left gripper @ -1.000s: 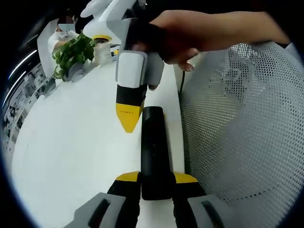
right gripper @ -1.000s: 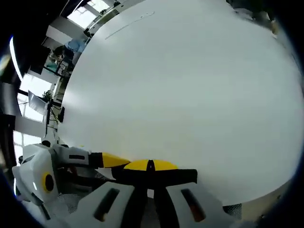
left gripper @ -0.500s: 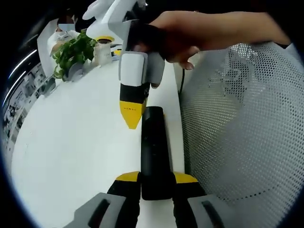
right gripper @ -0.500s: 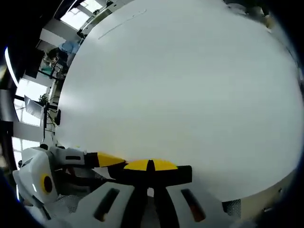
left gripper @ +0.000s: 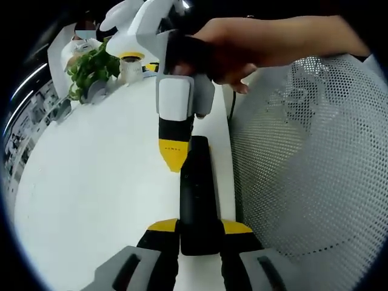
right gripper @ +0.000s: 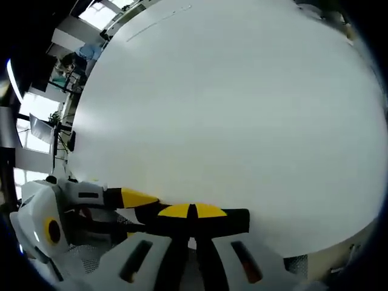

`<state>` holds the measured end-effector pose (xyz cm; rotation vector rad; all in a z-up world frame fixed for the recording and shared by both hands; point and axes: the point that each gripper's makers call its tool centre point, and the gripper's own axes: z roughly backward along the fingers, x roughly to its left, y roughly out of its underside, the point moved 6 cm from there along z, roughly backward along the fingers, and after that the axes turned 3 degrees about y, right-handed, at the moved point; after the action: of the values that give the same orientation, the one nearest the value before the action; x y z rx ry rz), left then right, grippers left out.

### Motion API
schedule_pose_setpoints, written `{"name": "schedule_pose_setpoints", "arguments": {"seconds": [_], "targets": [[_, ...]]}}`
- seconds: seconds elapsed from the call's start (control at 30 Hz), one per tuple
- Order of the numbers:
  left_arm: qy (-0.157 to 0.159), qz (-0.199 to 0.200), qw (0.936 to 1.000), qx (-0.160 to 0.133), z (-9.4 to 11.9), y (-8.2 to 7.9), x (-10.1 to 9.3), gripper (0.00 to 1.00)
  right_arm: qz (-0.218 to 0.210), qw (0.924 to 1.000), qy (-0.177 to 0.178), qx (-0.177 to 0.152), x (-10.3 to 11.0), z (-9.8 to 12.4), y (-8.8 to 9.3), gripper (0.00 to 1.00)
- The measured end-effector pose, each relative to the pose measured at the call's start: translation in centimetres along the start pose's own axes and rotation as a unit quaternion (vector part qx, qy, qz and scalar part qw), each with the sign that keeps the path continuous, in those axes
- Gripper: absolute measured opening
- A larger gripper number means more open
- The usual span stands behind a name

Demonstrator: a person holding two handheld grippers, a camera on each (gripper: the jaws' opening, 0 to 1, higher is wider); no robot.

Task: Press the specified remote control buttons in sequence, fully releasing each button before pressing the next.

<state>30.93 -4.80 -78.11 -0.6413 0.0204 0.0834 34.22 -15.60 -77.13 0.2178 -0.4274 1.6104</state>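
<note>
Bottom centre of the left gripper view, our left gripper (left gripper: pixel 198 233) pinches the black remote control (left gripper: pixel 197 194) to steady it, while the right gripper (left gripper: pixel 173 159), jaws pressed together, points its yellow tip at the remote's upper buttons.

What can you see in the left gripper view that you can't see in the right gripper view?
The left gripper view has the black remote clamped in the left gripper, a green plant, a white mesh surface and a hand holding the right gripper, its shut yellow tip at the remote's top end. The right gripper view has the room's windows. Both have the white table and both grippers.
</note>
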Motion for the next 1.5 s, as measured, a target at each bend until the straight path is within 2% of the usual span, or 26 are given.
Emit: {"name": "schedule_pose_setpoints", "arguments": {"seconds": [0.2,0.3,0.73,1.03,1.5], "targets": [[0.000,0.001,1.0000,-0.001,0.0,0.0,0.0,0.25,-0.009,0.9998,-0.011,0.010,0.3,0.2,0.2,0.00],[0.000,0.002,1.0000,-0.001,0.0,0.0,0.0,0.25,-0.009,0.9998,-0.004,0.016,0.1,0.1,0.3,0.00],[0.000,0.002,1.0000,-0.003,0.1,0.0,0.0,0.25,-0.040,0.9992,-0.009,0.006,-0.4,0.7,0.0,0.00],[0.000,0.001,1.0000,-0.003,0.0,0.1,0.0,0.25,-0.027,0.9994,-0.010,0.022,0.0,0.2,0.4,0.00],[0.000,0.002,1.0000,-0.004,0.0,0.1,0.0,0.25,-0.012,0.9995,-0.018,0.023,0.6,-0.1,0.3,0.00]]}}
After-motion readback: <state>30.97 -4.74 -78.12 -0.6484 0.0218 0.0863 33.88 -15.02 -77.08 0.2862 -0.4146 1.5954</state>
